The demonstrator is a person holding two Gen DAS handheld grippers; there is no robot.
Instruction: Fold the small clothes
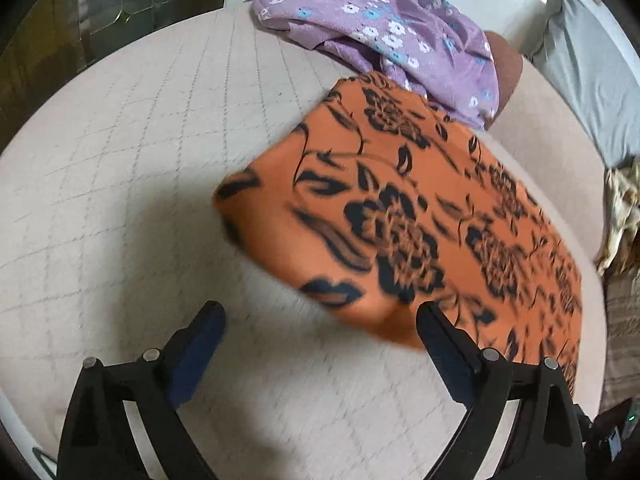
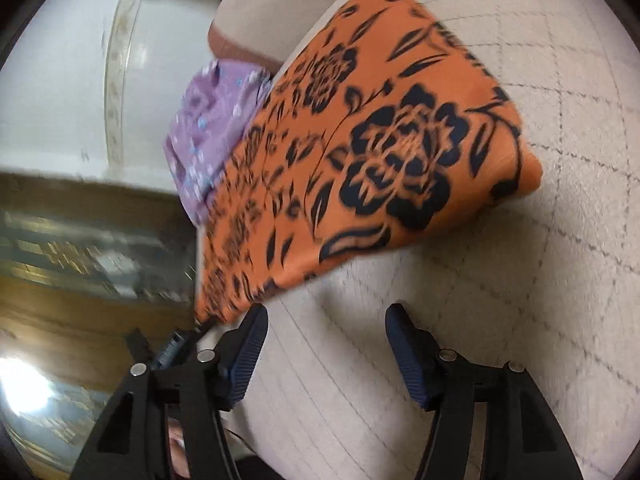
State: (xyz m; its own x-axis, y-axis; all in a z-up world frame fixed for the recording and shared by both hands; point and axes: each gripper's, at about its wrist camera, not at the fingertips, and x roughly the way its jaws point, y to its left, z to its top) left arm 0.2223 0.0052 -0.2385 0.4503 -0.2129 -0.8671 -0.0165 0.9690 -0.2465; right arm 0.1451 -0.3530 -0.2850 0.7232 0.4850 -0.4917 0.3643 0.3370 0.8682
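An orange garment with black flowers [image 1: 420,216] lies folded flat on the quilted beige surface [image 1: 140,160]; it also shows in the right wrist view [image 2: 360,152]. A purple flowered garment [image 1: 376,28] lies crumpled behind it, touching its far edge, and shows in the right wrist view [image 2: 208,132]. My left gripper [image 1: 320,320] is open and empty, just in front of the orange garment's near edge. My right gripper [image 2: 326,322] is open and empty, just off the orange garment's near corner.
A grey cushion [image 1: 592,80] and a patterned cloth [image 1: 620,216] lie at the right. A brown object [image 1: 508,72] sits behind the purple garment. The surface's edge drops to a wooden floor [image 2: 80,312] and glass furniture [image 1: 120,0].
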